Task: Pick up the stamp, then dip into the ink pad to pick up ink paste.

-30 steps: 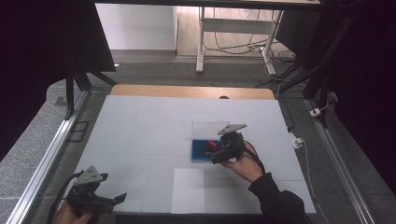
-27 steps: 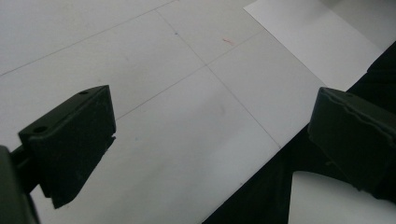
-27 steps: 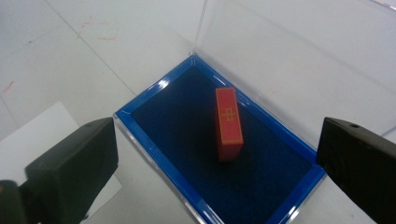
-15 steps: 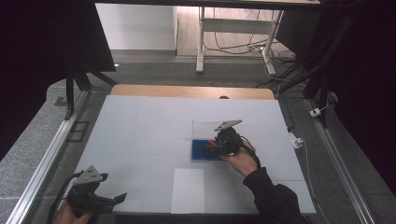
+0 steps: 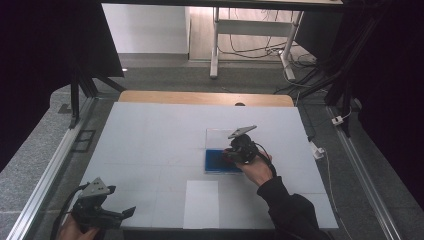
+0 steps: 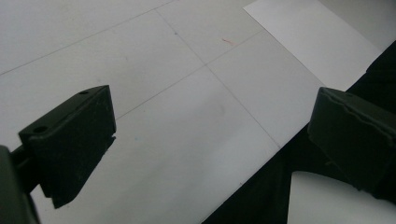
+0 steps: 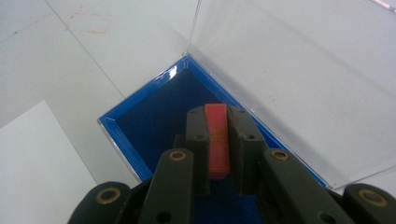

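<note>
Closing in over the last second, the right gripper has brought its jaws together on a flat red piece, and they now pinch it from both sides, the piece standing on edge between the black pads. Landmark for everything is the blue case, a shallow tray with a dark blue lining and its clear lid swung open and resting on the far side. Red piece and gripper sit right over the case's blue floor, toward its right-hand side in the high view; whether the piece touches the lining I cannot tell. The person's right hand reaches in from just below and right of the case, dark sleeve trailing toward the table's near edge. A white sheet of paper lies on the table just nearer than the case and slightly left of it. Well away from the case, down at the table's near left corner, the left gripper rests with its jaws spread wide and nothing between them, only bare tabletop showing past the pads in the left gripper view.
</note>
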